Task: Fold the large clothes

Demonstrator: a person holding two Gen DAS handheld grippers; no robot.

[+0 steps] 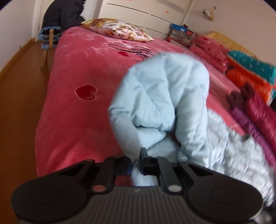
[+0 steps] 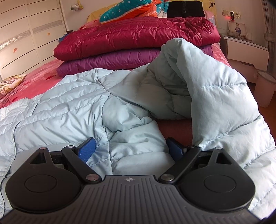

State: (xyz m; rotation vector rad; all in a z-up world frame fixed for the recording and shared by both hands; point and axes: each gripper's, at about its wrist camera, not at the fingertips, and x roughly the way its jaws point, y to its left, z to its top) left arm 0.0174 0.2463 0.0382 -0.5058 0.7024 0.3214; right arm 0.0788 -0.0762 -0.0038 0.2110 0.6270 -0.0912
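A light blue quilted down jacket [image 1: 160,96] lies rumpled on the pink bed cover [image 1: 77,69]. My left gripper [image 1: 136,163] is shut on a fold of the jacket's edge, and the fabric bulges up just beyond the jaws. In the right wrist view the same jacket [image 2: 69,106] spreads across the bed, with one part heaped up at the right. My right gripper [image 2: 131,149] hovers low over it, open. Its blue pads [image 2: 87,149] stand wide apart, and the fabric under them is not pinched.
A folded red jacket [image 2: 138,36] sits on a folded purple one [image 2: 107,62] behind the blue jacket. A floral pillow [image 1: 119,29] lies at the far end of the bed, with a chair with a dark coat [image 1: 63,15] beyond it. A bin [image 2: 264,87] and nightstand [image 2: 246,50] stand at the right.
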